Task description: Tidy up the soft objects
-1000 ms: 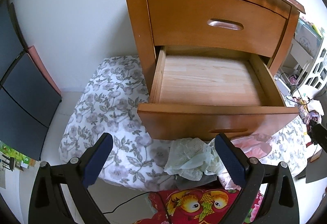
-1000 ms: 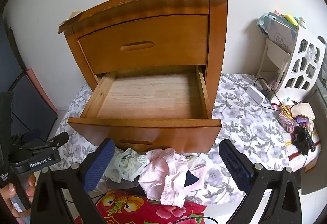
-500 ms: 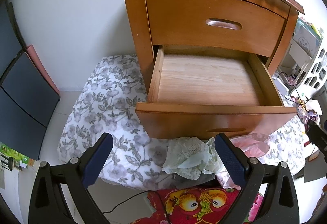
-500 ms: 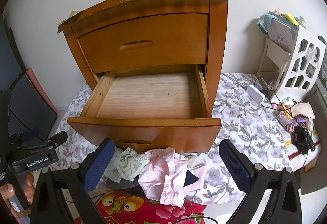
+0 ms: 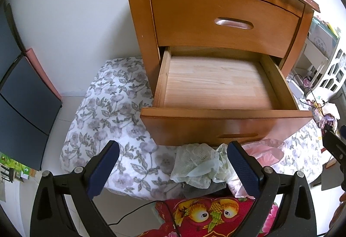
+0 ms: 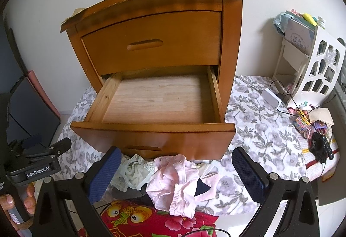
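The left hand-held gripper [image 5: 173, 168] hangs with its blue-padded fingers [image 5: 243, 172] spread wide, holding nothing. Between them, near the drawer front, lies a crumpled pale green cloth [image 5: 195, 164] on a floral sheet [image 5: 108, 111], with a pink garment [image 5: 266, 152] just right of it. Beyond stands a wooden nightstand [image 5: 138, 20], its lower drawer [image 5: 216, 124] pulled open and bare inside.

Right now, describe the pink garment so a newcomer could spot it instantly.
Find the wooden nightstand with its lower drawer pulled open. Below the drawer front, a clothes pile lies on the floral sheet. The pink garment is the crumpled pale-pink one, right of the pale green mesh piece.
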A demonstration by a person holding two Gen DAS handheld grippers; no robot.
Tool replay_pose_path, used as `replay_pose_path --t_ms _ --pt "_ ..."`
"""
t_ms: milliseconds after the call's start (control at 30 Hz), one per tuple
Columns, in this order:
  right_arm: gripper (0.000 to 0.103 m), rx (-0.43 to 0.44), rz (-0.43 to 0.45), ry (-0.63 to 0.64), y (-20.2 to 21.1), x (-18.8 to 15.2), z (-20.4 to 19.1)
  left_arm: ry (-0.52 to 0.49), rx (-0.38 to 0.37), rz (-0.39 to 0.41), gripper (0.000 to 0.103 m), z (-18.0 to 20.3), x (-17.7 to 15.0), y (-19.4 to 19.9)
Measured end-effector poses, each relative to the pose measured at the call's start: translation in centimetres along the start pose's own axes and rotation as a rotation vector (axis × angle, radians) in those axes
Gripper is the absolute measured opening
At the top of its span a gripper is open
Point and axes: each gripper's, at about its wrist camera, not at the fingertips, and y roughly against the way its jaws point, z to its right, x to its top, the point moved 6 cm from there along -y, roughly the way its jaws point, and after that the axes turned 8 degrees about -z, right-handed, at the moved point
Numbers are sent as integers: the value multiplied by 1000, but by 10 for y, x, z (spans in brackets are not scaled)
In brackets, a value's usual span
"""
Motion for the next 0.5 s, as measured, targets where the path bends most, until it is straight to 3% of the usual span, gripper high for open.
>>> replay_pose_path --t_ms 500 --pt "103 0 -3 3 -2 -1 -1 -5 -9 -15 100 -1 1 -3"
